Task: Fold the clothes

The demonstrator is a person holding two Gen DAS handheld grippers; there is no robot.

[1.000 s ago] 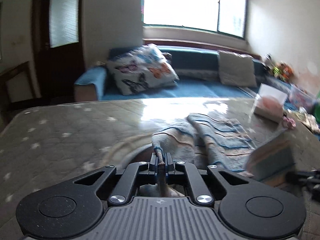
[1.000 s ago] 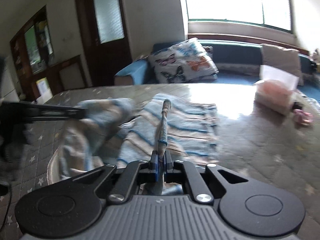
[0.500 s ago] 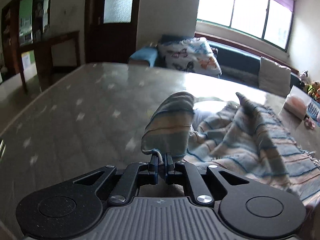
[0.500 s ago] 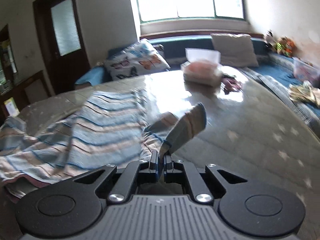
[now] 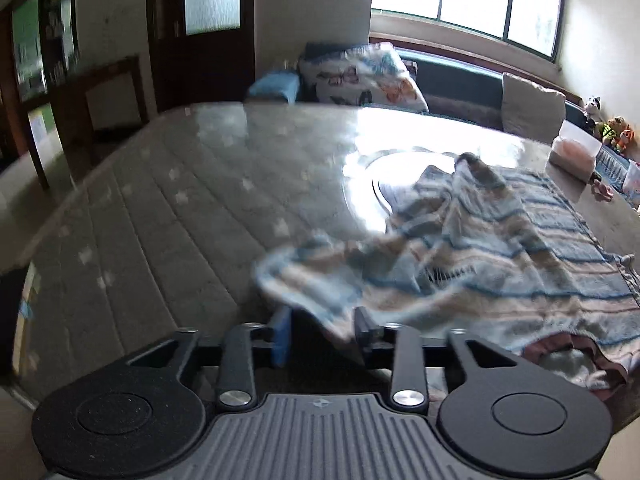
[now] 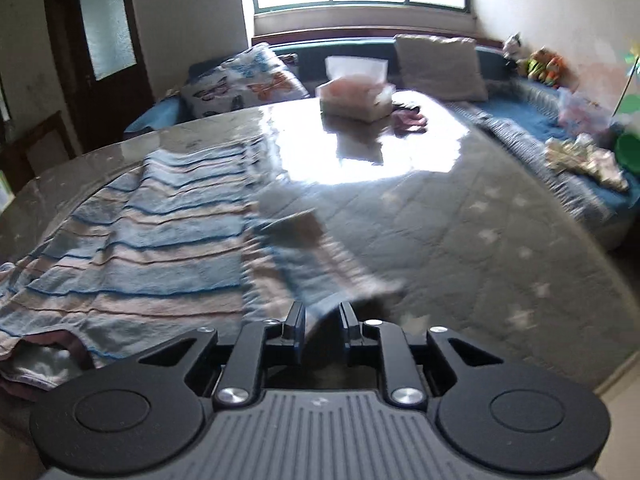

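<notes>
The striped garment is laid spread on the worktop, and the spreading step is judged complete. The jaws of the left tool and right tool have just been opening; cloth edges lie loosely between them, released. Next, 2 fresh edge grasps are called for to begin a fold.

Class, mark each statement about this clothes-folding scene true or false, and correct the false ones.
1. The blue-and-beige striped knitted garment lies spread on the grey quilted star-patterned table cover. True.
2. The left tool is clamped shut on fabric. False: its jaws have just been opening and stand apart, with fabric between them.
3. A clear plastic tissue box stands on the table's far side. True.
4. The butterfly-print cushion lies on the table. False: it rests on the blue sofa behind.
</notes>
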